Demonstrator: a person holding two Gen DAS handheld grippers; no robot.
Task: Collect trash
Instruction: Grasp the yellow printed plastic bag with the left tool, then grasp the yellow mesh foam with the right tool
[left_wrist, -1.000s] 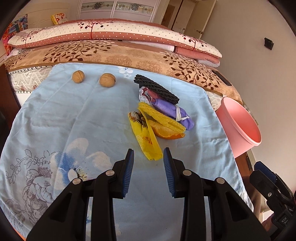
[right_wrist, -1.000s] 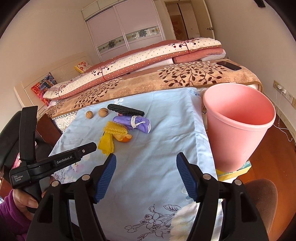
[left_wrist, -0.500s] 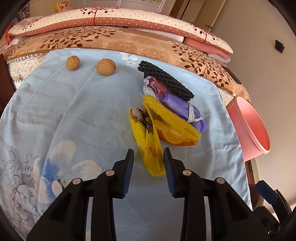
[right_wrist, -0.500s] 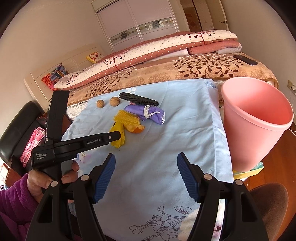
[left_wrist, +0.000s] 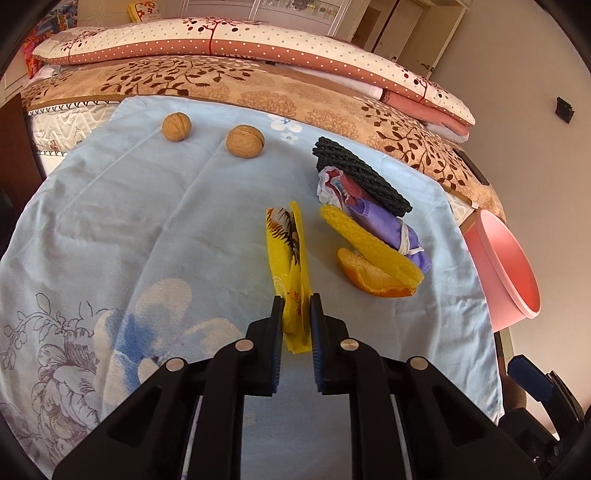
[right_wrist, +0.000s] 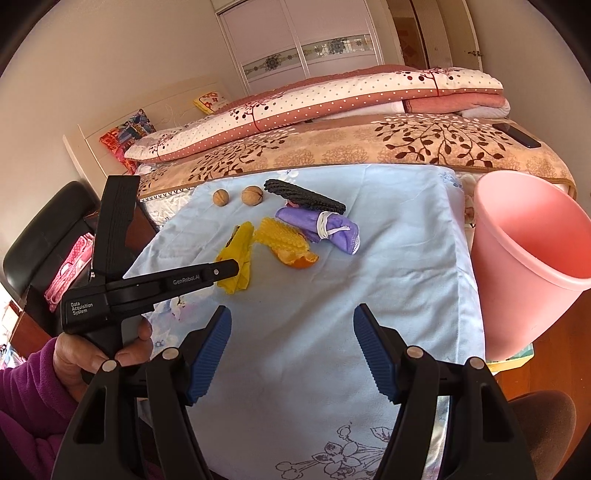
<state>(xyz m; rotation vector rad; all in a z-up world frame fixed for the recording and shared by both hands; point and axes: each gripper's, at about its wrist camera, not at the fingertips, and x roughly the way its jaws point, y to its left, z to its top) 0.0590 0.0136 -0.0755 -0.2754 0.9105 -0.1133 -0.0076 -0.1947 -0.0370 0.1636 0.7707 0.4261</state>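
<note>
A yellow plastic wrapper (left_wrist: 286, 243) lies on the light blue cloth (left_wrist: 147, 221). My left gripper (left_wrist: 296, 301) is closing its jaws on the wrapper's near end, which stands bunched between the blue pads. Right of it lie an orange peel (left_wrist: 369, 278), a yellow foam net (left_wrist: 365, 243), a purple crumpled bag (left_wrist: 380, 221) and a black ribbed strip (left_wrist: 362, 177). Two walnuts (left_wrist: 177, 126) (left_wrist: 245, 141) sit farther back. My right gripper (right_wrist: 291, 328) hovers open above the cloth's near part, holding nothing. The right wrist view shows the left gripper (right_wrist: 232, 267) at the wrapper (right_wrist: 238, 254).
A pink bin (right_wrist: 528, 258) stands past the cloth's right edge, tilted in the left wrist view (left_wrist: 506, 266). Folded quilts (left_wrist: 221, 40) are piled on the bed behind. A hand in a purple sleeve (right_wrist: 33, 376) holds the left gripper.
The left gripper moved forward over the yellow wrapper and its jaws narrowed around the wrapper's near end. The right gripper drifted slightly and stayed open.
</note>
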